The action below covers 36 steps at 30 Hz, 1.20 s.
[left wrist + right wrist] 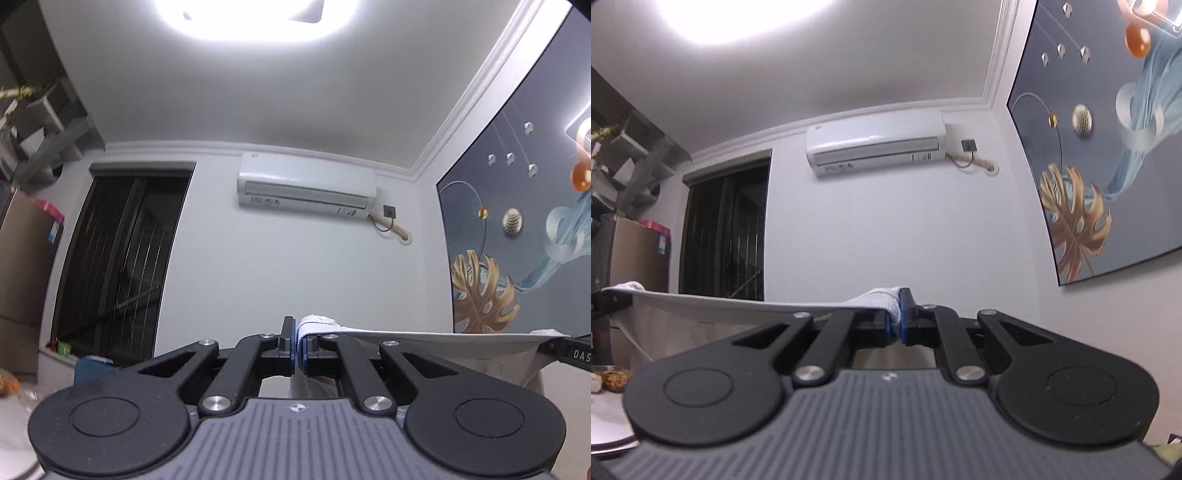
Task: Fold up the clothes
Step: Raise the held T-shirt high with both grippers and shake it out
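Both grippers point up toward the far wall and hold a white-grey garment stretched taut between them. My left gripper (298,345) is shut on one end of the garment (436,341), whose edge runs right to the other gripper's body (569,354). My right gripper (895,319) is shut on the other end of the garment (701,306), whose edge runs left to the left gripper (605,302). The cloth hangs below the held edge; its lower part is hidden by the gripper bodies.
An air conditioner (306,190) hangs on the far wall beside a dark doorway (118,258). A large painted panel (1108,147) covers the right wall. Shelves (44,140) and a brown cabinet (639,254) stand at left. A white table edge (609,424) with small dishes shows lower left.
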Each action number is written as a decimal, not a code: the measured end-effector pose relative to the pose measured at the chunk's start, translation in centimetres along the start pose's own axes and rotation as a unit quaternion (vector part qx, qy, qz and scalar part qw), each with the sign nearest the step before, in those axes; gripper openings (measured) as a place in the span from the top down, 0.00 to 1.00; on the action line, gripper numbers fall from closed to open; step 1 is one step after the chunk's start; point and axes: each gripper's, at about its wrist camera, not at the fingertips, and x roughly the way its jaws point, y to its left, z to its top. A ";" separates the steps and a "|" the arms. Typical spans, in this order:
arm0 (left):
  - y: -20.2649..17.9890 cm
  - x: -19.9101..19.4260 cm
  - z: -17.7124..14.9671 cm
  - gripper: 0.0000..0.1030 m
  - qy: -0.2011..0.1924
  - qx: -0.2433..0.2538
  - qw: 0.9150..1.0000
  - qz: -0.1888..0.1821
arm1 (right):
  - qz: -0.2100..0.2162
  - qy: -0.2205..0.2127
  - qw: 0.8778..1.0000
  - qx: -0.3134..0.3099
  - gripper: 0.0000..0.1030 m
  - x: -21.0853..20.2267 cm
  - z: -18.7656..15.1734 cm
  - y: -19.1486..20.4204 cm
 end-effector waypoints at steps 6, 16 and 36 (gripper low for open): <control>-1.6 -1.8 0.4 0.93 0.002 -0.004 1.000 -0.014 | -0.005 0.010 1.000 -0.015 0.92 -2.1 0.6 -0.8; 0.5 3.2 -13.9 0.91 0.087 -0.042 0.995 0.023 | 0.005 0.119 0.993 -0.008 0.92 1.8 -10.6 -2.1; 7.0 34.9 -49.8 0.91 0.245 -0.024 0.966 0.078 | -0.066 0.266 0.962 -0.008 0.91 31.3 -44.0 -5.0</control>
